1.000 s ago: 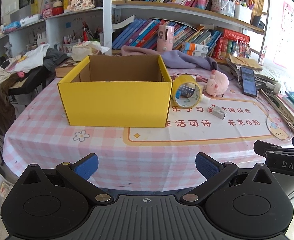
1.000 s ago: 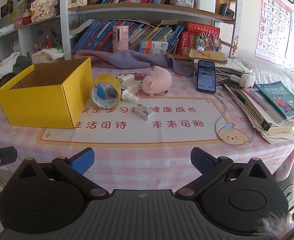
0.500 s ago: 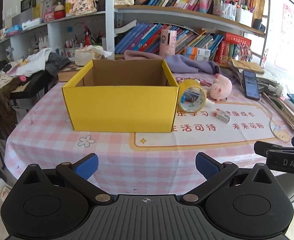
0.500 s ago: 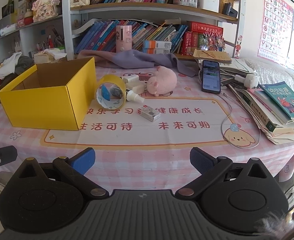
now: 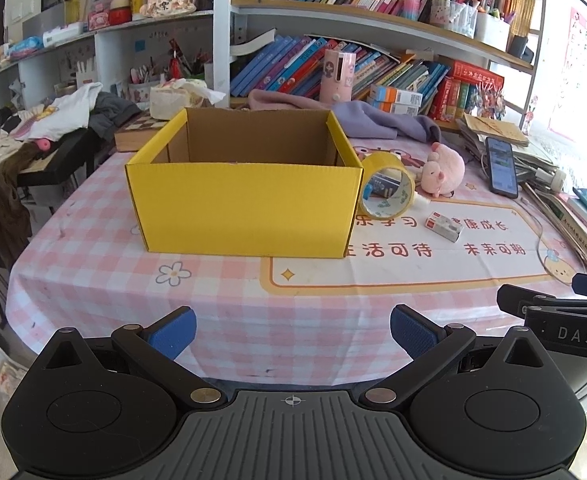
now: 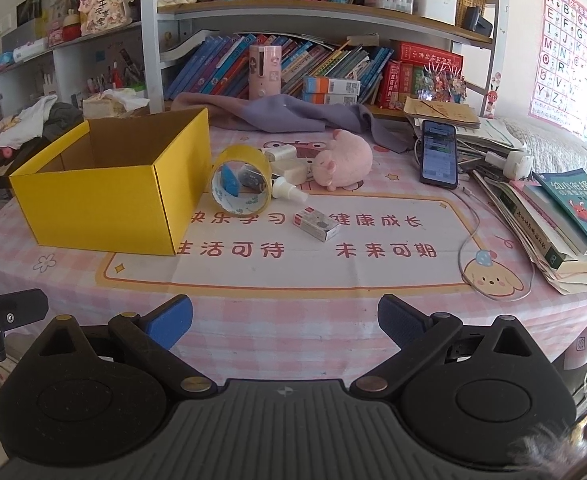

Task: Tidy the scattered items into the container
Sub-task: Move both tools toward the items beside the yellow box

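An open yellow cardboard box (image 5: 245, 208) (image 6: 105, 204) stands on the pink checked tablecloth, and no contents show inside it. Leaning on its right side is a roll of yellow tape (image 5: 387, 196) (image 6: 240, 188). Beyond the roll lie a pink plush pig (image 5: 443, 168) (image 6: 343, 159), a white spray bottle (image 6: 289, 191) and other small white bottles (image 6: 289, 162). A small white-and-red carton (image 5: 443, 227) (image 6: 317, 227) lies on the mat. My left gripper (image 5: 293, 338) hovers open at the table's front edge, facing the box. My right gripper (image 6: 285, 326) is open too, short of the mat.
A phone (image 6: 438, 154), a white cable (image 6: 469, 240) and stacked books (image 6: 553, 224) crowd the table's right side. Purple cloth (image 6: 285, 114) lies at the back below full bookshelves. Clothes (image 5: 53, 120) pile up on furniture to the left.
Both grippers have drifted slightly, so the box and the items sit a little higher and to the right in each view. Jaws remain open and no item has moved.
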A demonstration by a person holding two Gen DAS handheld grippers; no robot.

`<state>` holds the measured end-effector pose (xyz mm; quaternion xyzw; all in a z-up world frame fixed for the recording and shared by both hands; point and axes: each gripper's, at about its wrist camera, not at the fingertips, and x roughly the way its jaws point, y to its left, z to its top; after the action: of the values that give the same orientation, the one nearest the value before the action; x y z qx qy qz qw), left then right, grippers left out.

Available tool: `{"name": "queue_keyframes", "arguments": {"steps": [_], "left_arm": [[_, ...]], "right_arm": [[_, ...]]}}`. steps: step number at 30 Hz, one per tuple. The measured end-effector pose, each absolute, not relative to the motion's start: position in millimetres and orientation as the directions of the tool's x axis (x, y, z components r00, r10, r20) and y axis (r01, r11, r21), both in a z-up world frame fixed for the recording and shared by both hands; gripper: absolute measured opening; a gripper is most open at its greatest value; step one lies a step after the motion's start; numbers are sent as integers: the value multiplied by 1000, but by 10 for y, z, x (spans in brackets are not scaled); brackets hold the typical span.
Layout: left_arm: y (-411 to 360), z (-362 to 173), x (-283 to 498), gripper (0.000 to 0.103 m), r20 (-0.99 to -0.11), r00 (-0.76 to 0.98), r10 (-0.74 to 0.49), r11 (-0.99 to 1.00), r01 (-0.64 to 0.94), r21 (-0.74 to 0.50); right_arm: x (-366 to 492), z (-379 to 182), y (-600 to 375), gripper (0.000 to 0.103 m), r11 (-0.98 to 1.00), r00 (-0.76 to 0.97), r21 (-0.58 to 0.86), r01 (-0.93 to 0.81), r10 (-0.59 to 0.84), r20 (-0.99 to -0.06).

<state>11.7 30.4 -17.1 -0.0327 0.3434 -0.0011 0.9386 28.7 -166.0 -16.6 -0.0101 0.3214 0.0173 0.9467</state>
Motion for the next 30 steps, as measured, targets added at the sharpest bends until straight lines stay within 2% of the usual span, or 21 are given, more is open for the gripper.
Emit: {"name": "queue_keyframes", "arguments": {"steps": [7,11,19,24,27,30], "left_arm": [[333,-190,162,103,-659,749,-67,994,-11,-113],[319,-208,193,103,-655,750,-88,991,2,-131],[217,-229,278,103,-651,757,-59,996,1,-88],[142,-236,340,103,-647,761,-54,998,11,-70],[106,-242,389,103,-643,764,-56,998,15,-69],[61,-247,447,103,-642,765,-58,998,22,-65]], "right_arm": [[346,-165,-1653,92,998,786,-1,-58,45,-617],[390,-181,-1667,91,998,781,4,-64,52,-623],[488,-227,-1737,90,998,773,9,-69,59,-632],[540,-255,-1811,85,998,769,19,-67,64,-636],[581,-278,-1857,78,998,767,16,-59,55,-640],[637,-296,-1903,77,998,766,18,-53,52,-641]]}}
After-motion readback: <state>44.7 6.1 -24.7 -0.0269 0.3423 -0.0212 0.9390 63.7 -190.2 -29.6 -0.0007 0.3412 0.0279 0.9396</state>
